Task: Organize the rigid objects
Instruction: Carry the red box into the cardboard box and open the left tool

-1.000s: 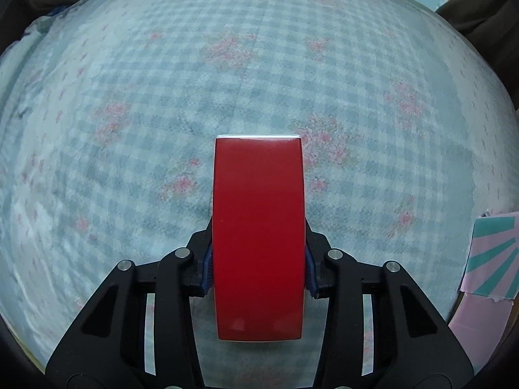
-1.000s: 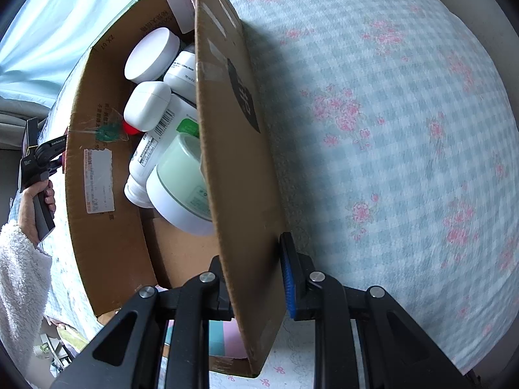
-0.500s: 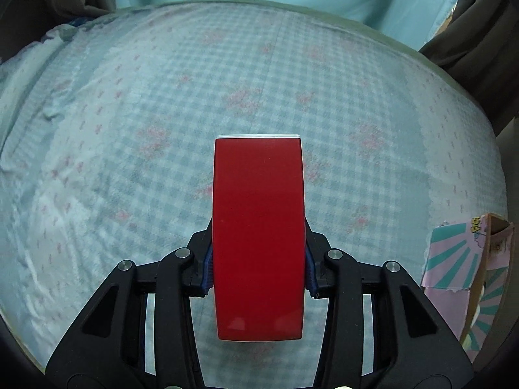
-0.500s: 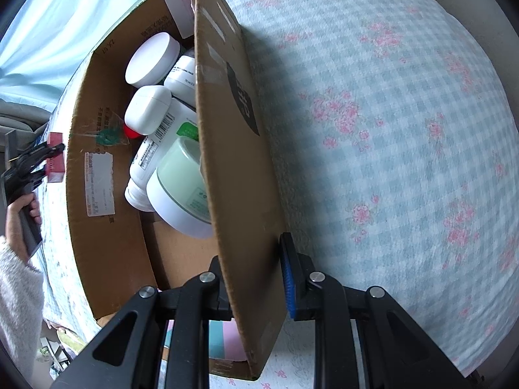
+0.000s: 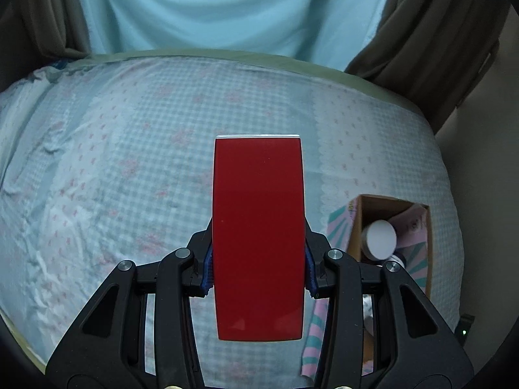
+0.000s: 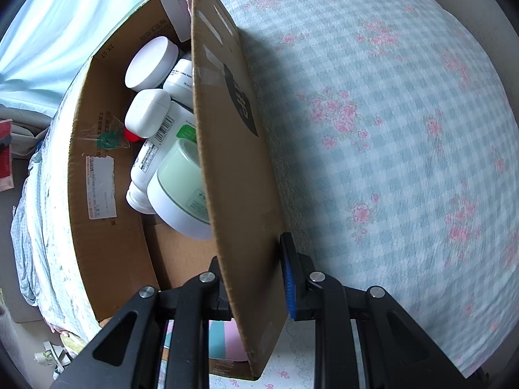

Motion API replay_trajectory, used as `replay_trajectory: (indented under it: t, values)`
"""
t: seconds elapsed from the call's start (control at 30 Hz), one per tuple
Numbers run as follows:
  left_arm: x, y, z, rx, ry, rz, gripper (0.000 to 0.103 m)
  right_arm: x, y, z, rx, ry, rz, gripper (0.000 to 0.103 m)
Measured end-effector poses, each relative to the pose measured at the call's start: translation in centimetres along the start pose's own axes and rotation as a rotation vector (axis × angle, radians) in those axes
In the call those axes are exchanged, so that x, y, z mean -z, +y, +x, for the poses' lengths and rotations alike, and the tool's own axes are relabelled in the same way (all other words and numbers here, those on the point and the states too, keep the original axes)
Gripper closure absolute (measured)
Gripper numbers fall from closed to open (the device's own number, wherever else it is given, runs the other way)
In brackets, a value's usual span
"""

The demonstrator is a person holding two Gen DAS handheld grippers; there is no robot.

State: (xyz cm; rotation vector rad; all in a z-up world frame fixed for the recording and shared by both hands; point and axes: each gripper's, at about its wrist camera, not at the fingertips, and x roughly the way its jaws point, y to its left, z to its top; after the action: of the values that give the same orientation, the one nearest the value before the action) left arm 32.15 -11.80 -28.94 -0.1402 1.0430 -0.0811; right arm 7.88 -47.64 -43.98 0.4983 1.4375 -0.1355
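My left gripper (image 5: 258, 270) is shut on a flat red box (image 5: 258, 233), held upright above the checked bedspread (image 5: 129, 168). Low at the right of that view stands the open cardboard box (image 5: 421, 236) with a white jar lid (image 5: 380, 238) inside. In the right wrist view my right gripper (image 6: 254, 278) is shut on the box's near flap (image 6: 233, 149), one finger inside and one outside. Inside the cardboard box (image 6: 94, 149) lie a white-lidded jar (image 6: 150, 63), a white case (image 6: 147, 113), a white bottle (image 6: 152, 159) and a pale green jar (image 6: 180, 188).
The bed carries a blue checked cover with pink flowers (image 6: 389, 129). Light blue curtain (image 5: 233, 9) and dark drapes (image 5: 431, 26) hang behind the bed. A pink and teal patterned paper (image 5: 337, 220) lies against the box. Floor clutter (image 6: 52, 353) shows beside the bed.
The left gripper has risen and pulled back with the red box, so the curtain and the cardboard box have come into its view. The right gripper has stayed on the flap.
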Motion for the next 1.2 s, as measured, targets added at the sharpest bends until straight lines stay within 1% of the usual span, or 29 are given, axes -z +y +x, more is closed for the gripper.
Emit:
replay_trajectory:
  t: [0.1,0.2,0.3,0.47,0.57,0.7,0.83,0.97,1.1,1.13,1.17,1.2]
  values:
    - [1.1,-3.8,-1.0,0.029,-0.005,0.051,0.065,0.0,-0.1,-0.1,-0.005,0.002,-0.005,0.082]
    - [2.4,-6.9,-1.3,0.060,0.006,0.082,0.065,0.0,-0.1,0.1,-0.014,0.003,-0.003,0.082]
    - [4.3,-10.1,-1.1,0.086,0.027,0.116,0.065,-0.1,-0.3,0.1,-0.029,0.004,-0.002,0.081]
    - [8.0,-14.0,0.1,0.113,0.070,0.176,0.065,-0.1,-0.5,0.0,-0.038,0.004,-0.016,0.081]
    - [10.4,-15.3,1.3,0.126,0.102,0.191,0.065,-0.1,-0.6,-0.1,-0.044,0.004,-0.022,0.080]
    - [13.4,-16.2,3.4,0.134,0.137,0.196,0.065,-0.2,-0.5,0.0,-0.058,0.002,-0.026,0.080]
    - [15.0,-16.4,5.5,0.134,0.164,0.197,0.065,-0.1,-0.7,-0.1,-0.073,-0.007,-0.025,0.079]
    - [15.6,-16.6,6.4,0.132,0.166,0.195,0.065,-0.1,-0.7,-0.1,-0.080,-0.012,-0.021,0.079]
    - [15.0,-16.5,6.8,0.101,0.169,0.184,0.064,0.0,-0.6,-0.2,-0.084,-0.015,-0.029,0.078]
    - [14.8,-16.4,6.7,0.111,0.162,0.179,0.047,0.0,-0.6,-0.2,-0.086,-0.016,-0.028,0.078]
    - [14.6,-16.2,6.2,0.128,0.146,0.174,0.000,0.1,-0.6,-0.2,-0.086,-0.016,-0.028,0.078]
    - [14.3,-16.1,5.7,0.140,0.118,0.169,0.003,0.1,-0.6,-0.2,-0.086,-0.017,-0.027,0.078]
